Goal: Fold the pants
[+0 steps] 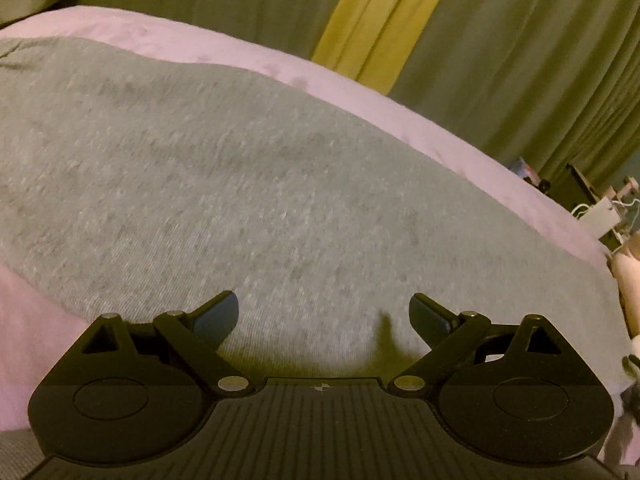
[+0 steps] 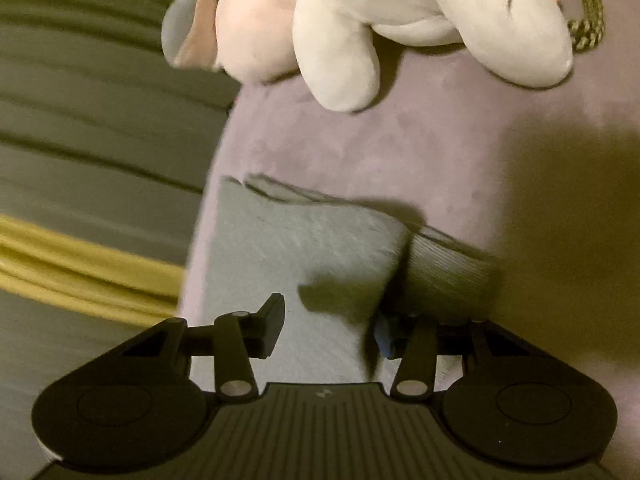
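Left gripper (image 1: 324,320), tilted downward, jaws wide apart over grey pants (image 1: 240,184) spread on the pink bed (image 1: 240,52). Right gripper (image 2: 328,328), jaws apart in view, above the pants' folded end near the bed's edge, beside a plush toy (image 2: 400,12).

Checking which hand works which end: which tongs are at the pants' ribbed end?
The right tongs: a ribbed grey band lies just ahead, near a white plush toy. The left tongs face only plain grey knit pants.

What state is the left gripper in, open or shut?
Open: the left gripper holds its fingers wide apart over the pants, gripping nothing.
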`<move>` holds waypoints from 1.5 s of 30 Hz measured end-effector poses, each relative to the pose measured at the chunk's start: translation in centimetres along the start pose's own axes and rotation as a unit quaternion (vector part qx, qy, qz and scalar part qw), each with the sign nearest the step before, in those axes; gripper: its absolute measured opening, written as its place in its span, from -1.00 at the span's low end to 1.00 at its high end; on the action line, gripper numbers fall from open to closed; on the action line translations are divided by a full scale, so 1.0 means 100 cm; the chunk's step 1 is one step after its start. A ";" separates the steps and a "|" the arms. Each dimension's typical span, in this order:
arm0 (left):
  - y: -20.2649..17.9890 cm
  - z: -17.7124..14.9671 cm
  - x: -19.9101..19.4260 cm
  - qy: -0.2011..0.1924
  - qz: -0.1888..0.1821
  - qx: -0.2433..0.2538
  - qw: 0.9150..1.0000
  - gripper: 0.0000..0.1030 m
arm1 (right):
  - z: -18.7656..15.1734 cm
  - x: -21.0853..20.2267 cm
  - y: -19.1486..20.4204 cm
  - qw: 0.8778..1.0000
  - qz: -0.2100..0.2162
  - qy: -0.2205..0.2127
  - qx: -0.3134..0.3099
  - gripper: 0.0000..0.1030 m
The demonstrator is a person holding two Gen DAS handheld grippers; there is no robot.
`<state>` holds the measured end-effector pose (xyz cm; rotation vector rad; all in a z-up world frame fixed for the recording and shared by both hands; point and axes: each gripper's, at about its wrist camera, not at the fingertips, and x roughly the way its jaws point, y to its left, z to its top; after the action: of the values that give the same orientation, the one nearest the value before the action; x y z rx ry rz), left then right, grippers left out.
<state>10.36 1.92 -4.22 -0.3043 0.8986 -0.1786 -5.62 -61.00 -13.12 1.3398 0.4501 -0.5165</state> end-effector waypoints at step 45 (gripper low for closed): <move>-0.006 -0.005 0.013 0.011 -0.011 0.021 1.000 1.00 | -0.010 0.031 0.111 0.946 -0.070 0.009 -0.316 -0.65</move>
<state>10.70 0.88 -5.24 -0.2734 0.9116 -0.2220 3.43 -58.63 -6.33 0.6986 0.6639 -0.4247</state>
